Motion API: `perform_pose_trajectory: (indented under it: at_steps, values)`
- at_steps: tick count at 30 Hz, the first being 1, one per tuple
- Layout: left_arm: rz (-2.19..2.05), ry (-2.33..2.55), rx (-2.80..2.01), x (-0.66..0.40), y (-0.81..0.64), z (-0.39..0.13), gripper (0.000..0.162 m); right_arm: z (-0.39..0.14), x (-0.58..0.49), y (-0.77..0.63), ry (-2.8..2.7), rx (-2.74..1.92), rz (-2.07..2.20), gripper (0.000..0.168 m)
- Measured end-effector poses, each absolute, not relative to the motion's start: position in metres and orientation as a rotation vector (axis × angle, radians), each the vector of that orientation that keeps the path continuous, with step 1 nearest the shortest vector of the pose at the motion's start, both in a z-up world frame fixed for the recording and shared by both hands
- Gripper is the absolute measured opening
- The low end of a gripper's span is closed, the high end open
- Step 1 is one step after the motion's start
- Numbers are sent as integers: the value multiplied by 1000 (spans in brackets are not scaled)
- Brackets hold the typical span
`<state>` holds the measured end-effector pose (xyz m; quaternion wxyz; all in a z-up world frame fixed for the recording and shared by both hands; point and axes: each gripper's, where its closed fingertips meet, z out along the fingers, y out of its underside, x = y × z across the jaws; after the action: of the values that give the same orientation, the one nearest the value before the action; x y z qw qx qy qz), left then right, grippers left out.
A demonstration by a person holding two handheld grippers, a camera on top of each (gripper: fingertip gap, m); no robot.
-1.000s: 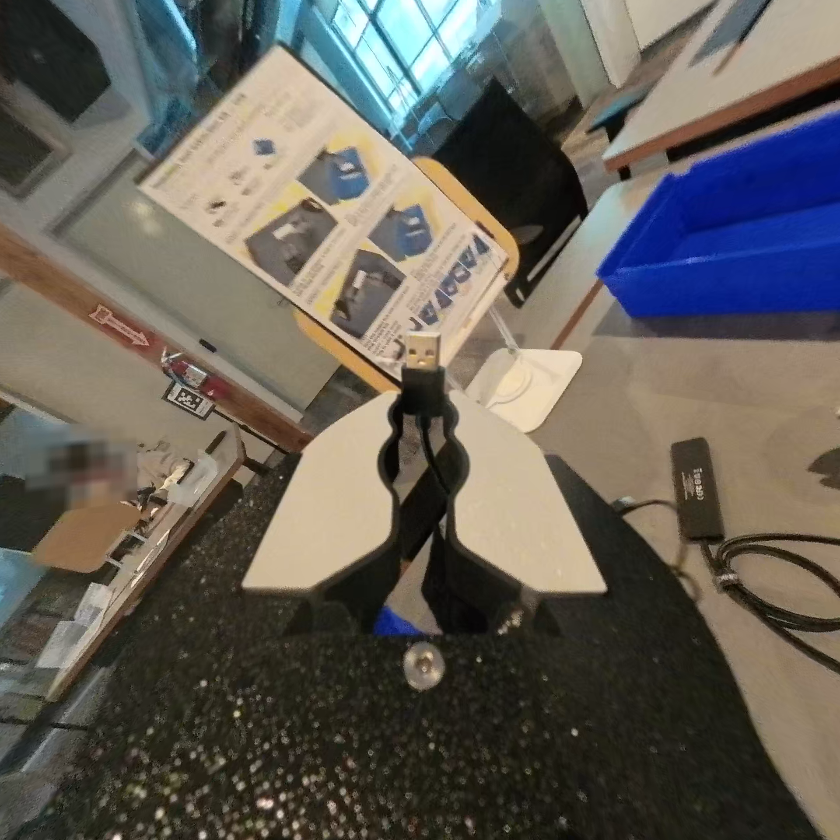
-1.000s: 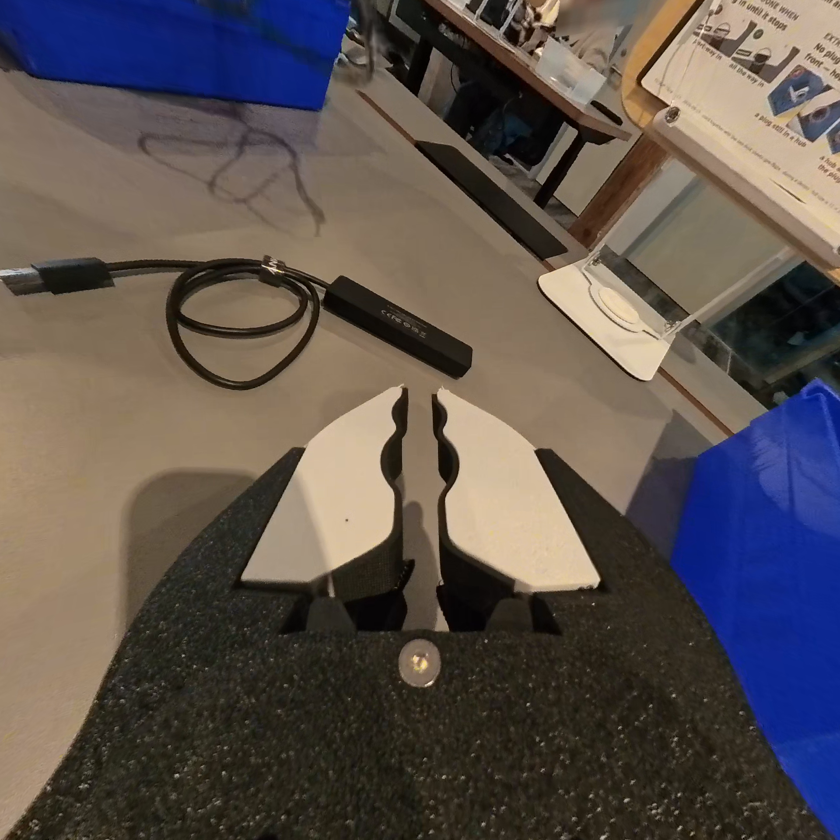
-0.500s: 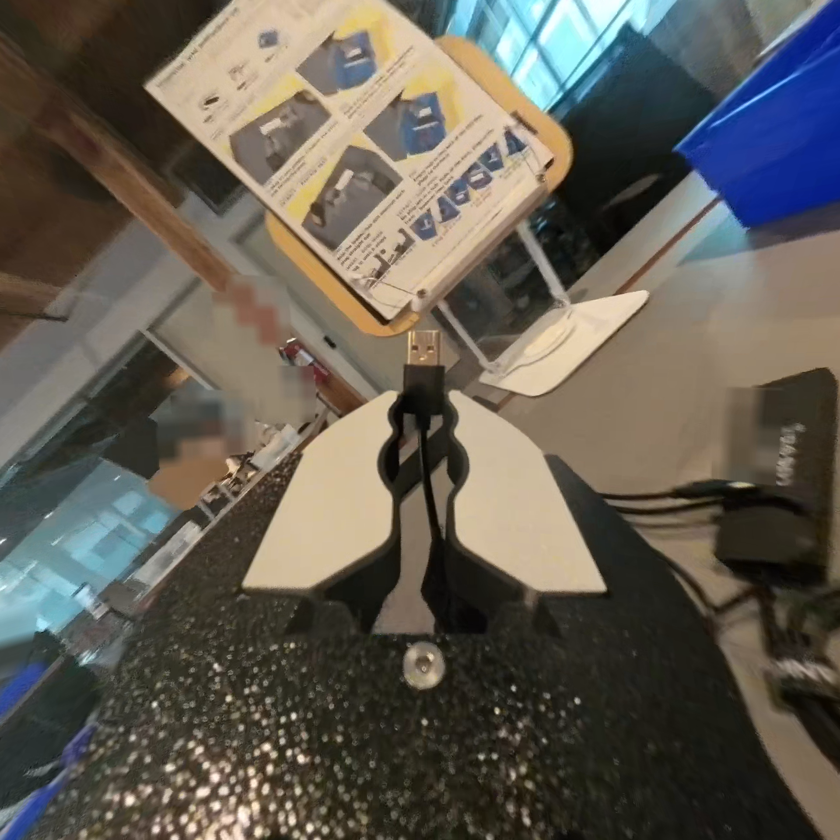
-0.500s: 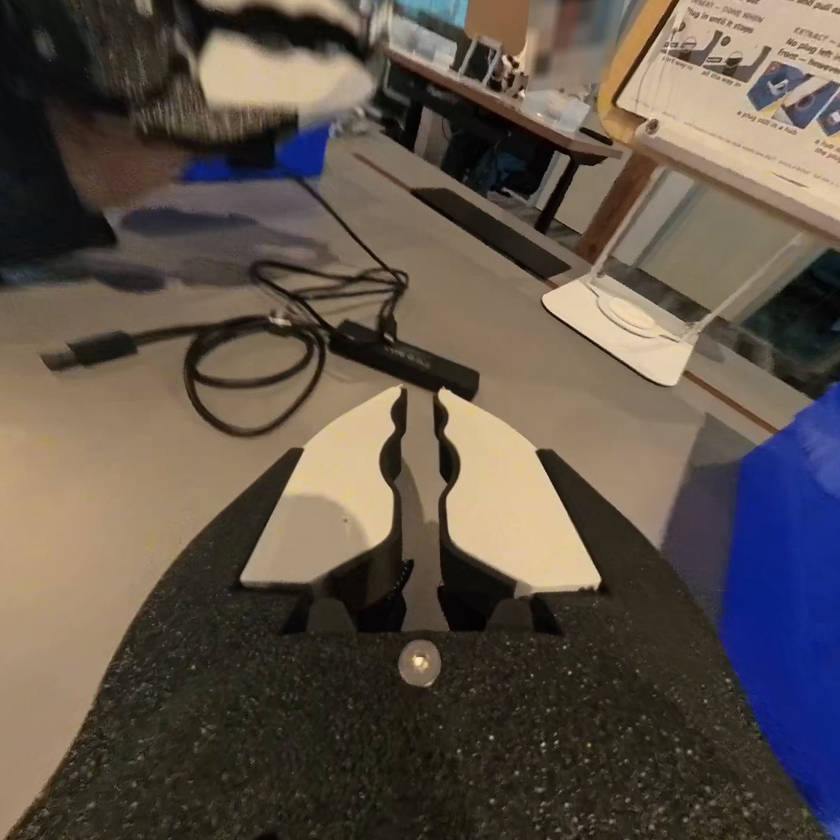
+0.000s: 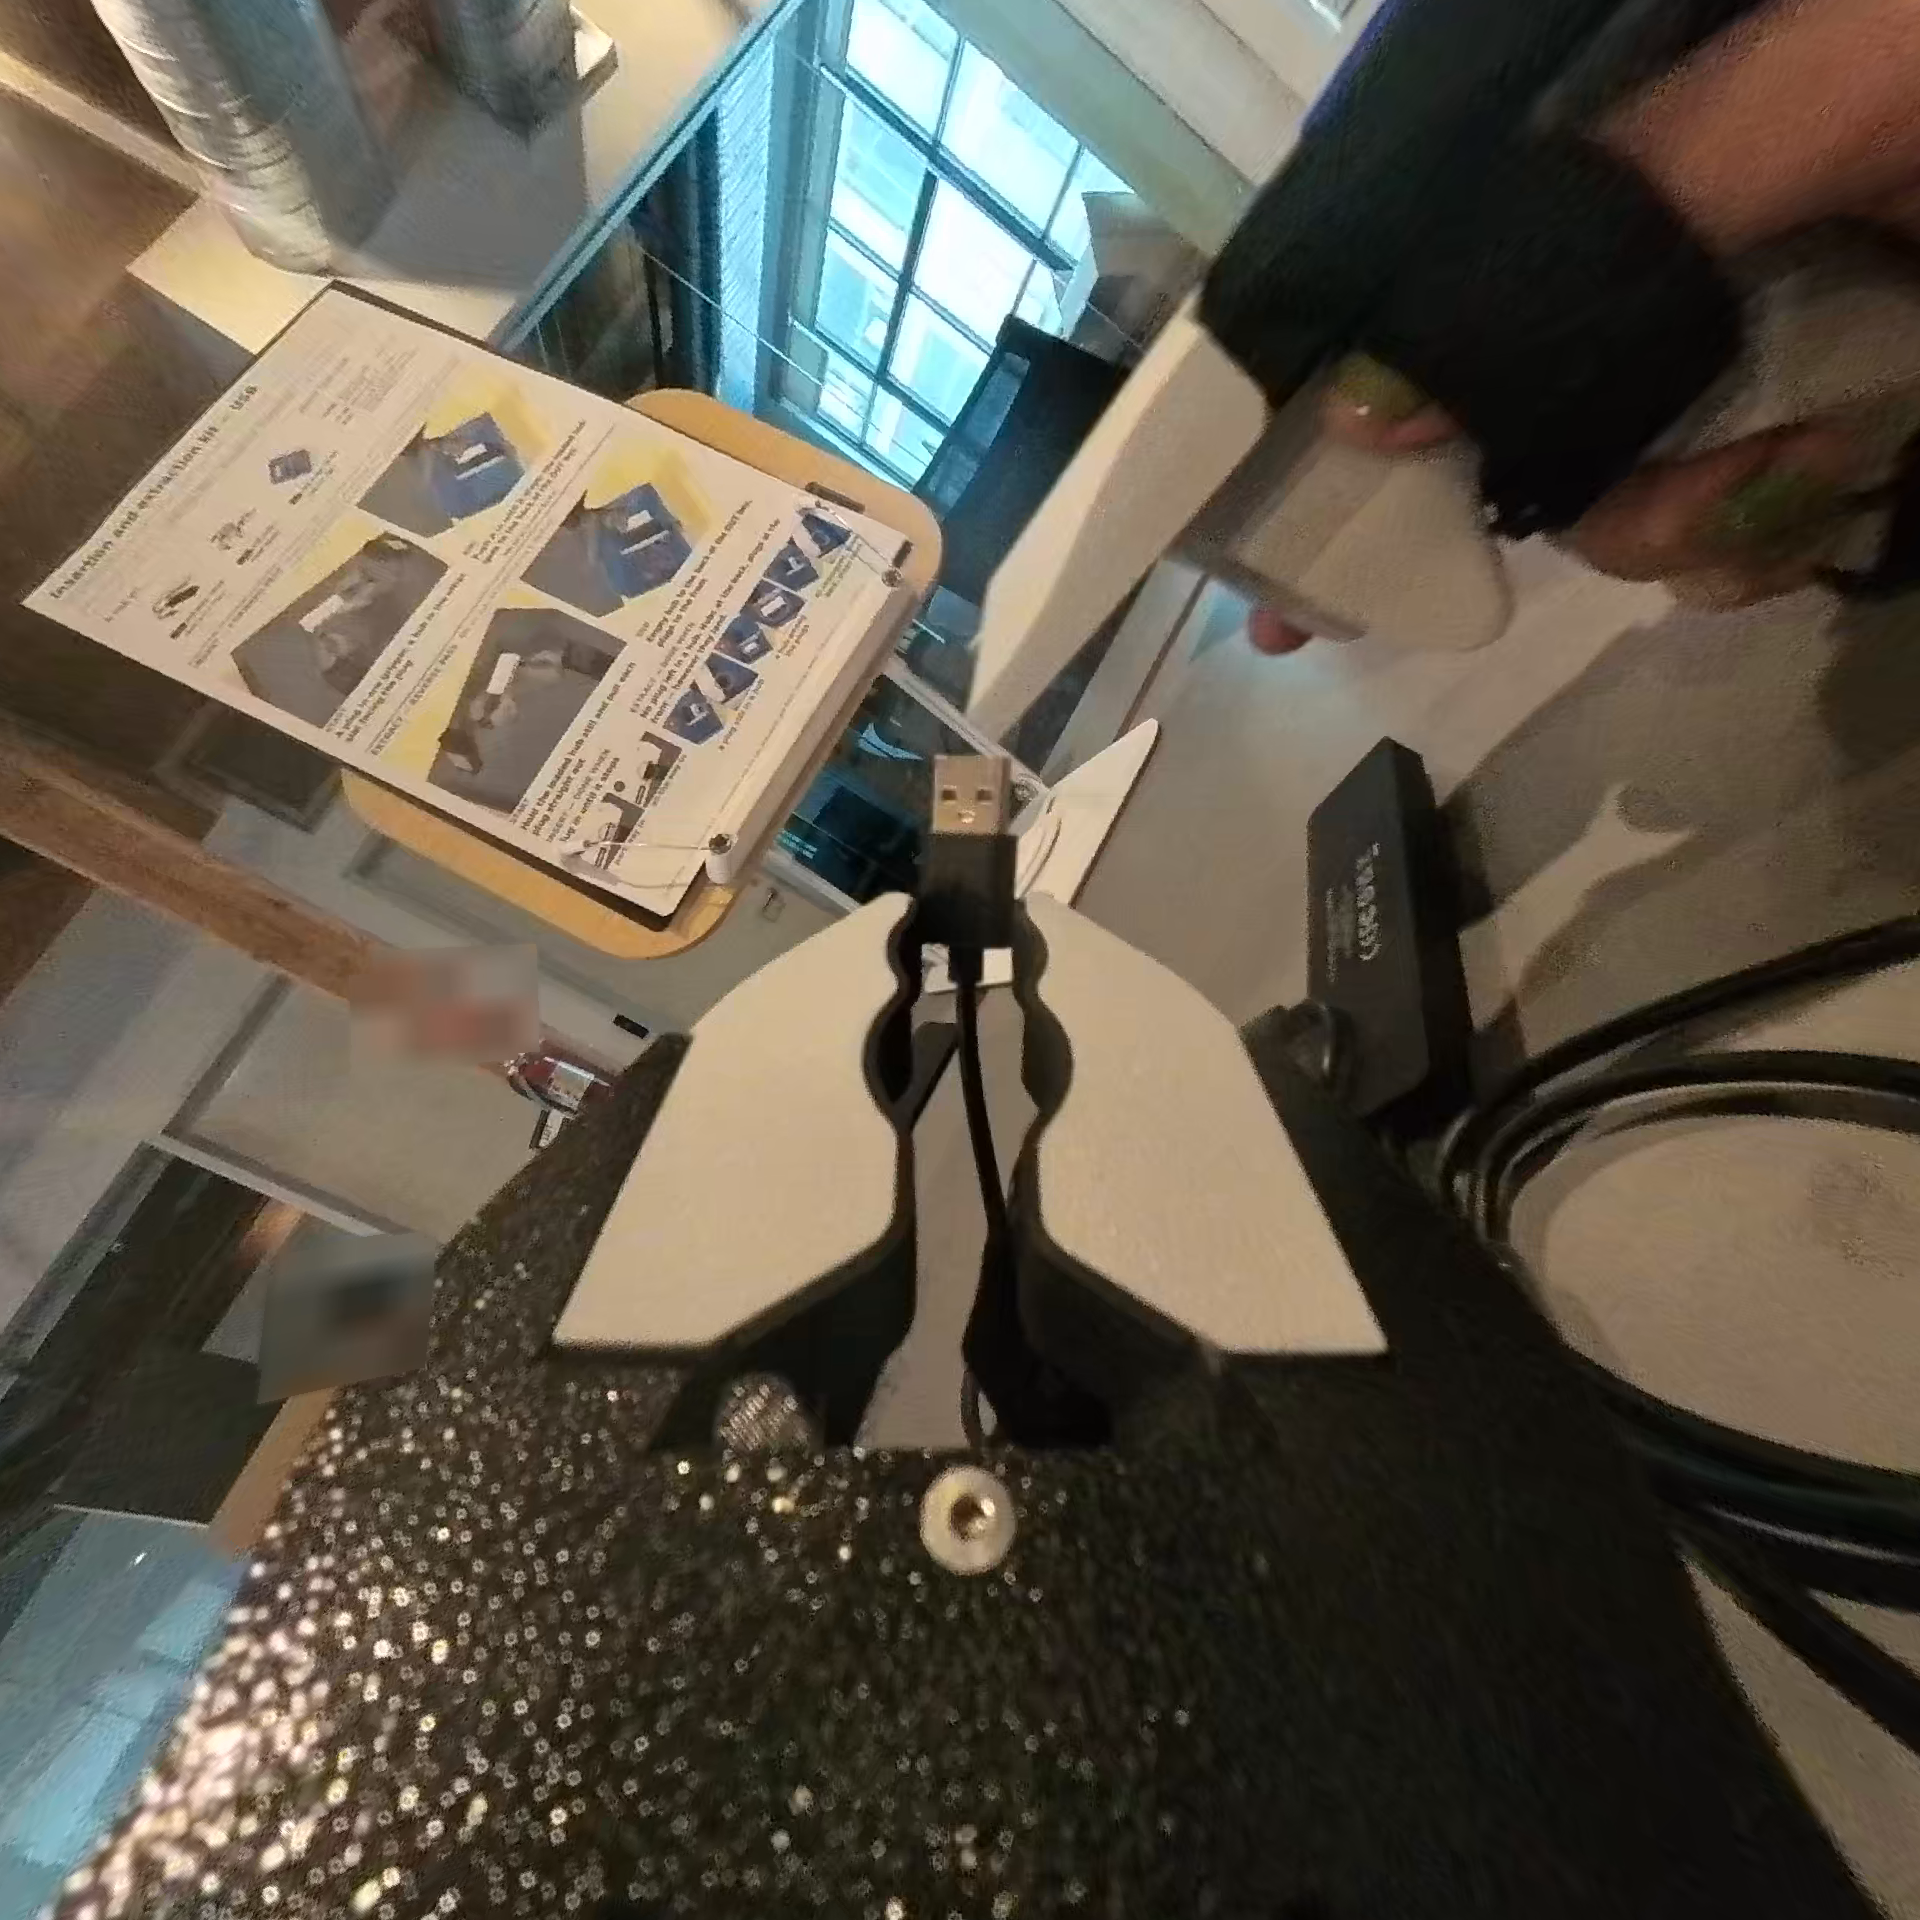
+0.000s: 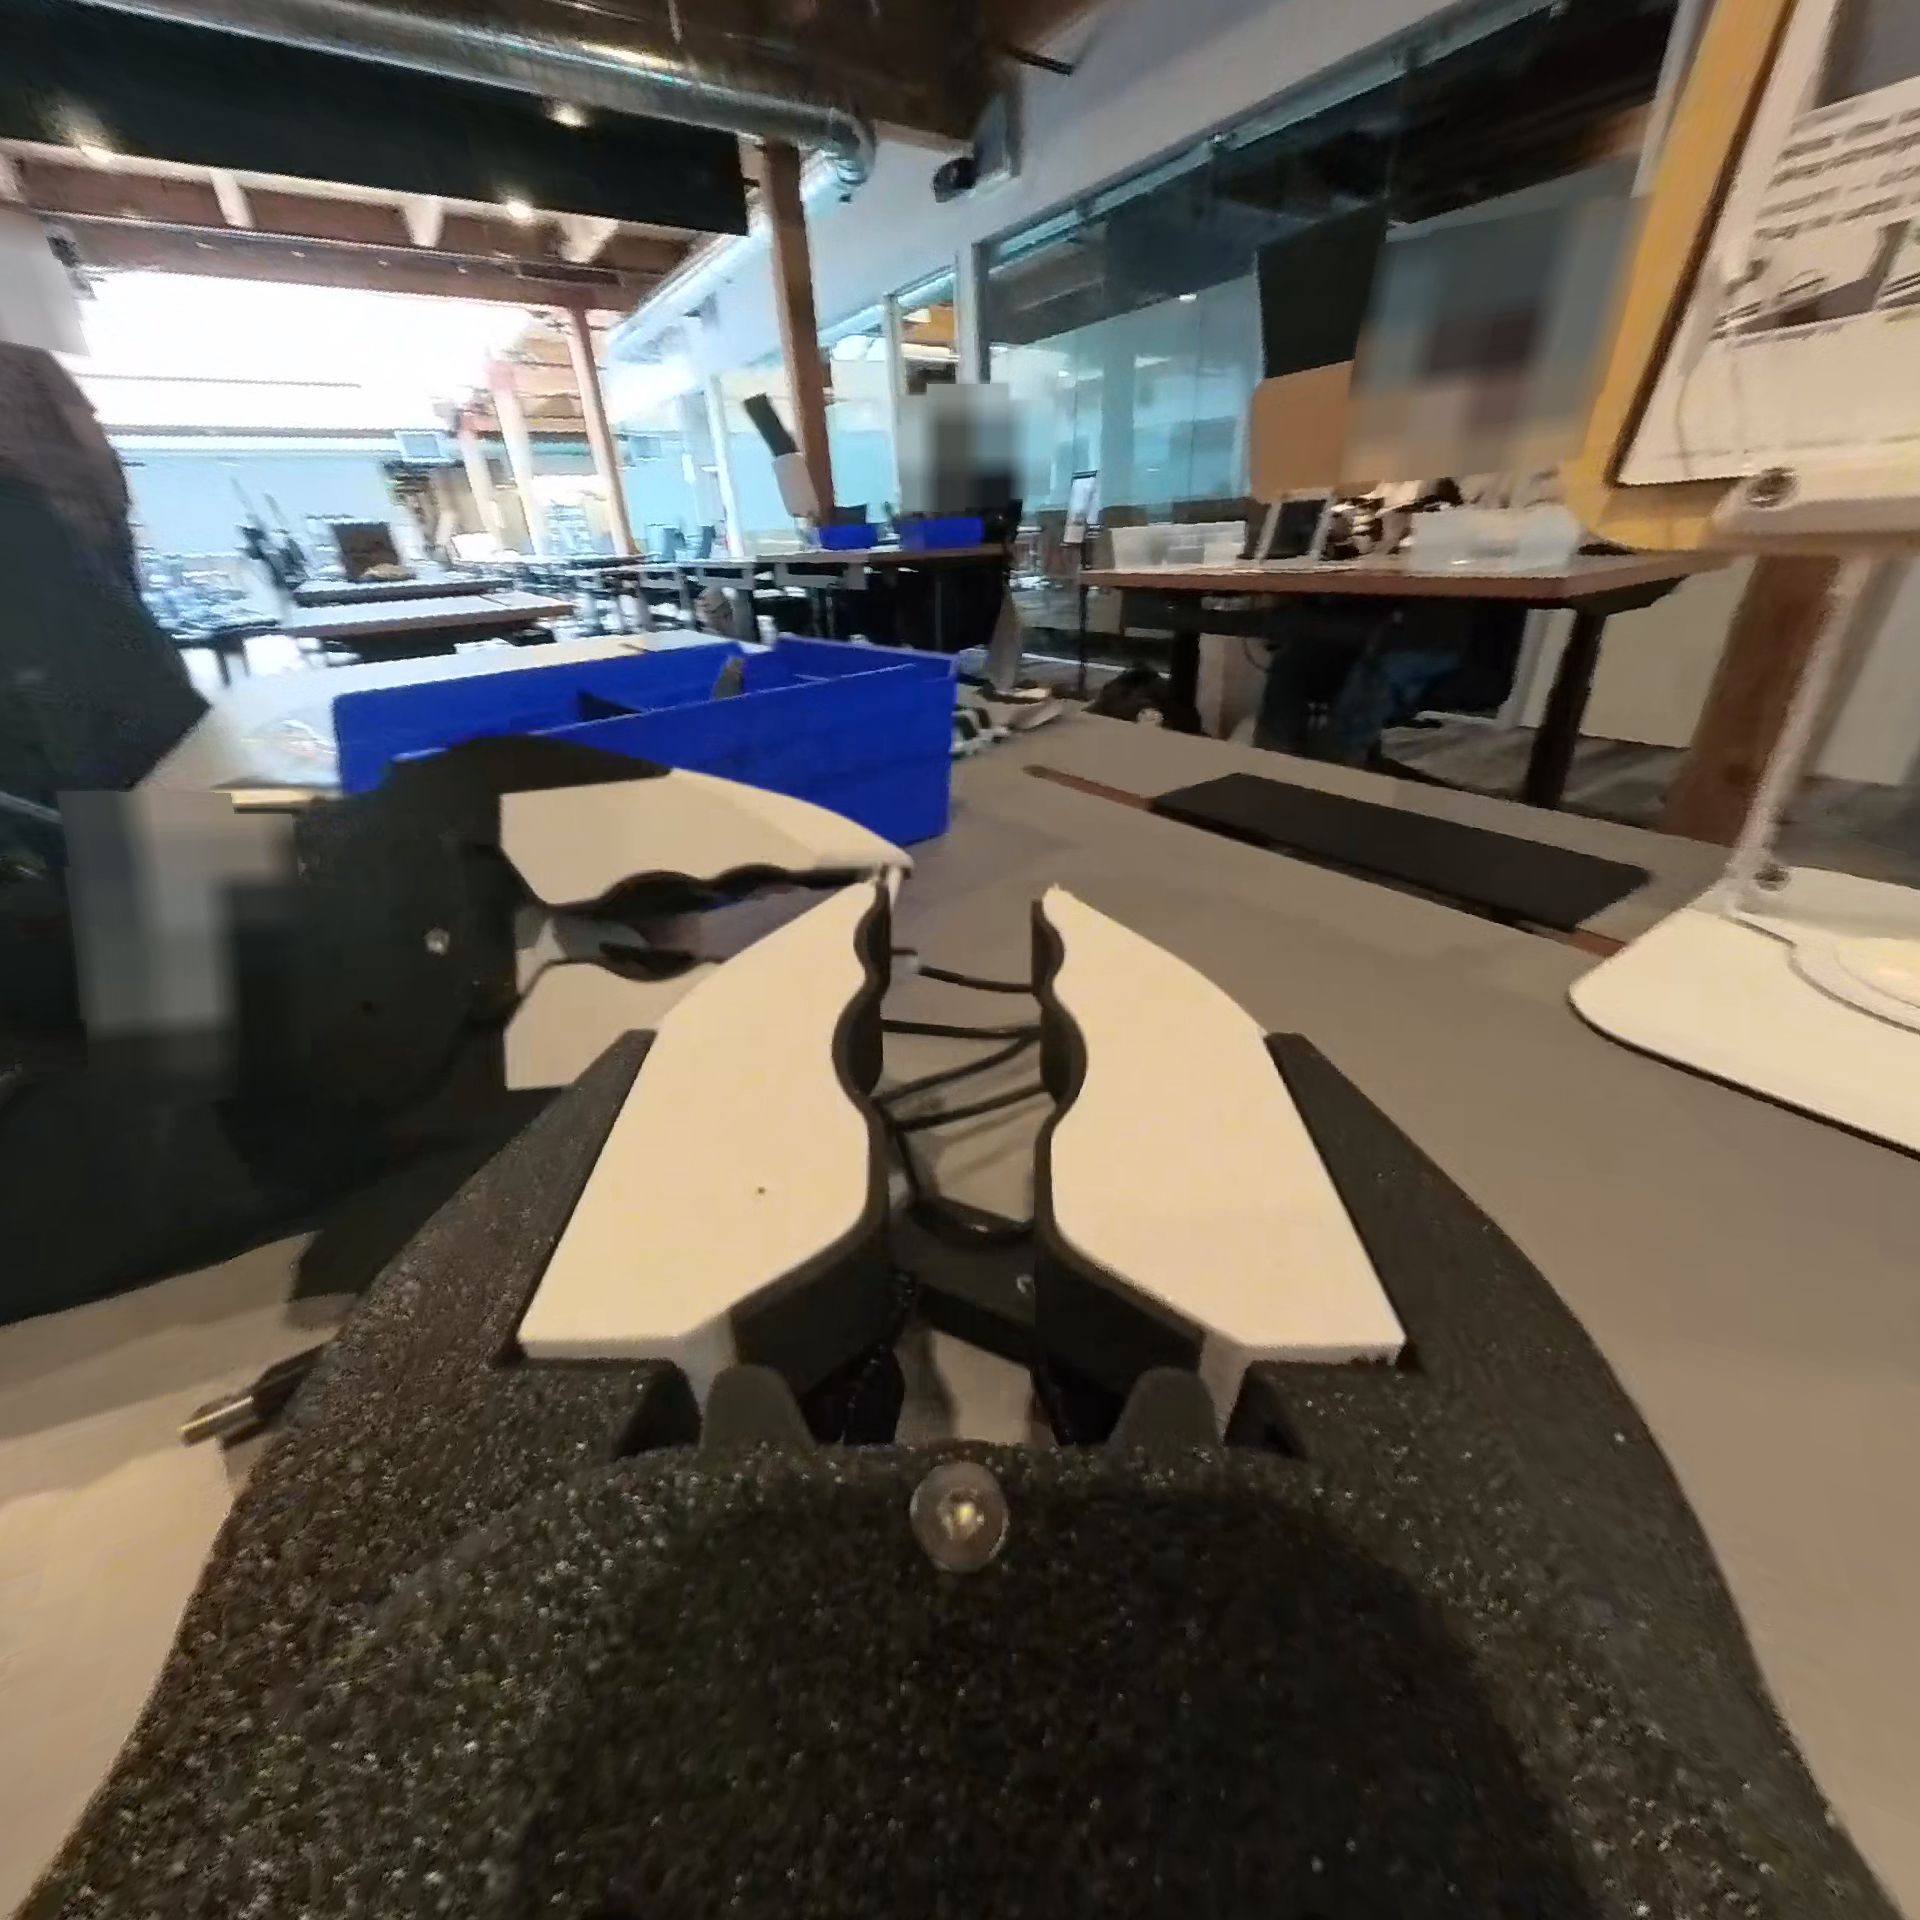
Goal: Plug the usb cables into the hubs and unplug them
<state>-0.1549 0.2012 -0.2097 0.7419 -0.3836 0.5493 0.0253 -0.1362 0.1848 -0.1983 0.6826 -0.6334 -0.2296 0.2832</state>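
Left claw (image 5: 968,925) pinches glossy black USB plug (image 5: 968,844).

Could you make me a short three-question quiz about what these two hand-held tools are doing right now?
1. True or false: the left gripper is shut on the black USB cable's silver-tipped plug.
2. The right gripper has its jaws: A) shut on a cable, B) open with nothing between them, C) shut on the hub.
3. Fill in: in the left wrist view, the flat black rectangular USB hub lies on the grey table to the ____ of the held plug.

Key: 1 true; 2 B; 3 right.
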Motion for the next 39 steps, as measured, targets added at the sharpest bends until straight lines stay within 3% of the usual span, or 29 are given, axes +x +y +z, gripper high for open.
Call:
perform_pose_trajectory:
  at_steps: [15, 18, 24, 30, 39]
  values:
    - [73, 1230, -783, -150, 193, -210, 16, -198, -150, 180, -561, -1421, 818, 22]
    - [76, 1241, -788, -148, 193, -212, 16, -200, -152, 179, -581, -1433, 843, 6]
    - [9, 1292, -818, -144, 191, -221, 17, -208, -150, 179, -590, -1509, 881, 5]
    - [-240, 1363, -910, -139, 177, -224, 38, -207, -155, 160, -876, -1417, 691, 4]
    - [-697, 1554, -1013, -138, 138, -232, 15, -213, -166, 124, -1274, -1248, 545, 4]
